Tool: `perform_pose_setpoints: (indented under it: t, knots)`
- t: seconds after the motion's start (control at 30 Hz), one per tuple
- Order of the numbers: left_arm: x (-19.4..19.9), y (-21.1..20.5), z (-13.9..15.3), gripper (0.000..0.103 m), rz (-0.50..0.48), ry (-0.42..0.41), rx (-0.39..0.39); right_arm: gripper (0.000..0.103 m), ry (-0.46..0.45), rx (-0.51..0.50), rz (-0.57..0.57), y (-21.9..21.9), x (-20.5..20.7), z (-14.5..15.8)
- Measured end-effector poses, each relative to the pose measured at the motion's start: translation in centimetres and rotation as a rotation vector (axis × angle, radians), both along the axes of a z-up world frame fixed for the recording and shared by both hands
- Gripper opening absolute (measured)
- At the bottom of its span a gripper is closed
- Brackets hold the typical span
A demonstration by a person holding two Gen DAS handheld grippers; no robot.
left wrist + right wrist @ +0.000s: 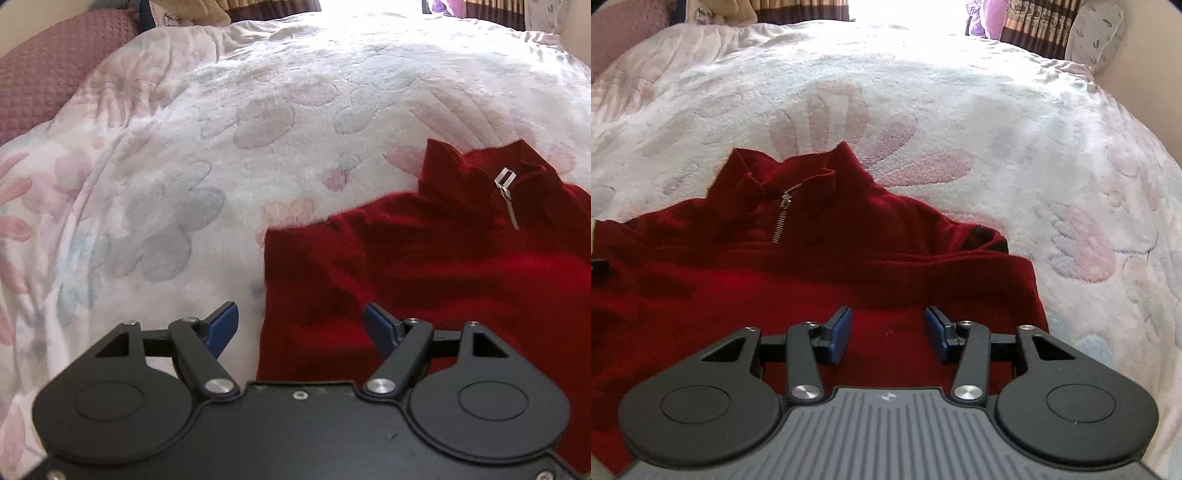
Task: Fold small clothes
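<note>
A dark red zip-neck sweater (424,258) lies partly folded on a pale floral blanket, collar and silver zipper (508,203) toward the far side. My left gripper (301,326) hovers over the sweater's left edge, jaws wide open, nothing between its blue pads. In the right wrist view the same sweater (812,273) fills the lower left, its zipper (781,218) near the collar. My right gripper (886,332) hangs above the sweater's right half, jaws apart with only air between them. A dark bit of the other gripper (598,269) shows at the left edge.
The floral blanket (221,147) covers the whole bed. A dusky pink pillow (55,66) lies at the far left, a patterned cushion (1097,33) at the far right. Striped curtains (1034,26) and a bright window stand behind the bed.
</note>
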State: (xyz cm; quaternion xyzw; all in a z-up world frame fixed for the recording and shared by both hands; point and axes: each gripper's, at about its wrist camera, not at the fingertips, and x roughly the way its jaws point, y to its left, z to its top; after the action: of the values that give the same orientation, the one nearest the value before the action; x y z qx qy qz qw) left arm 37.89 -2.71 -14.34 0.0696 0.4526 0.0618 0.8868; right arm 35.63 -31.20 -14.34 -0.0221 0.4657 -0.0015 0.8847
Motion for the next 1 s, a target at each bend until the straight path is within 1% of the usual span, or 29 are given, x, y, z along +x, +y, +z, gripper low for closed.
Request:
perform_pose_setpoints:
  t: [0.07, 0.1, 0.13, 0.17, 0.2, 0.23, 0.27, 0.3, 0.33, 0.37, 0.4, 0.43, 0.5, 0.57, 0.6, 0.67, 0.73, 0.8, 0.83, 0.87, 0.9, 0.93, 0.97, 1.0]
  knots:
    - [-1.7, 0.1, -0.3, 0.076, -0.006, 0.012, -0.01, 0.056, 0.016, 0.012, -0.015, -0.3, -0.7, -0.2]
    - [-2.2, 0.1, -1.1, 0.076, -0.01, 0.028, -0.012, 0.056, 0.023, 0.022, -0.026, -0.5, -0.9, -0.6]
    - [-2.2, 0.1, -2.5, 0.077, -0.023, 0.069, -0.017, 0.058, 0.039, 0.047, -0.043, -0.8, -1.1, -1.1]
    - [-1.7, 0.2, -4.5, 0.08, -0.05, 0.134, -0.026, 0.062, 0.042, 0.075, -0.054, -1.2, -1.1, -1.8]
    - [-1.3, 0.7, -6.3, 0.08, -0.07, 0.169, -0.057, 0.066, 0.04, 0.087, -0.044, -1.5, -0.9, -2.7]
    - [-1.4, 1.8, -6.3, 0.081, -0.048, 0.15, -0.122, 0.067, 0.043, 0.085, -0.012, -1.7, -0.8, -3.3]
    - [-1.5, 2.6, -5.6, 0.08, -0.028, 0.151, -0.162, 0.067, 0.044, 0.102, 0.002, -2.0, -0.8, -3.2]
    - [-1.9, 3.3, -4.6, 0.08, -0.008, 0.151, -0.183, 0.066, 0.05, 0.122, 0.004, -2.4, -1.1, -2.5]
    - [-2.5, 3.8, -3.6, 0.078, 0.012, 0.14, -0.166, 0.066, 0.059, 0.137, -0.001, -2.9, -1.7, -1.4]
    - [-3.1, 4.1, -2.8, 0.078, 0.022, 0.126, -0.138, 0.066, 0.055, 0.143, -0.002, -3.3, -2.5, -0.4]
    - [-3.9, 4.4, -2.0, 0.078, 0.018, 0.11, -0.113, 0.066, 0.044, 0.142, 0.006, -3.6, -3.3, 0.4]
    - [-5.0, 4.9, -1.1, 0.078, 0.004, 0.09, -0.109, 0.067, 0.029, 0.133, 0.02, -4.0, -4.5, 1.3]
    - [-7.0, 6.1, 0.0, 0.078, -0.005, 0.073, -0.157, 0.07, 0.012, 0.112, 0.03, -4.9, -6.9, 2.3]
    - [-8.8, 7.2, 0.5, 0.078, -0.002, 0.071, -0.226, 0.074, -0.003, 0.118, 0.024, -6.3, -9.5, 2.7]
    - [-9.6, 7.6, 0.3, 0.078, 0.006, 0.076, -0.242, 0.077, -0.009, 0.121, 0.016, -7.1, -10.6, 2.6]
    - [-10.4, 7.8, -0.5, 0.078, 0.012, 0.089, -0.243, 0.077, -0.009, 0.1, -0.011, -8.5, -12.6, 1.8]
    - [-10.5, 7.5, -1.9, 0.078, 0.011, 0.129, -0.252, 0.077, 0.021, 0.088, -0.017, -9.3, -13.9, 0.4]
    - [-10.6, 6.8, -3.3, 0.078, -0.01, 0.182, -0.282, 0.077, 0.076, 0.116, -0.041, -10.1, -14.4, -1.1]
    - [-10.7, 6.2, -4.2, 0.078, -0.032, 0.204, -0.283, 0.077, 0.098, 0.15, -0.056, -10.5, -14.6, -1.9]
    - [-10.8, 5.7, -4.7, 0.08, -0.045, 0.202, -0.256, 0.079, 0.097, 0.174, -0.067, -10.7, -14.7, -2.3]
    - [-10.7, 5.4, -5.2, 0.08, -0.056, 0.19, -0.226, 0.087, 0.086, 0.191, -0.076, -10.7, -14.8, -2.5]
    - [-10.8, 5.0, -5.5, 0.077, -0.072, 0.163, -0.211, 0.092, 0.082, 0.209, -0.074, -10.6, -14.5, -2.7]
    - [-11.1, 5.0, -5.5, 0.07, -0.084, 0.127, -0.221, 0.096, 0.085, 0.215, -0.071, -10.3, -14.2, -2.9]
    - [-11.4, 5.1, -5.4, 0.063, -0.08, 0.102, -0.241, 0.089, 0.082, 0.207, -0.065, -10.0, -14.0, -3.0]
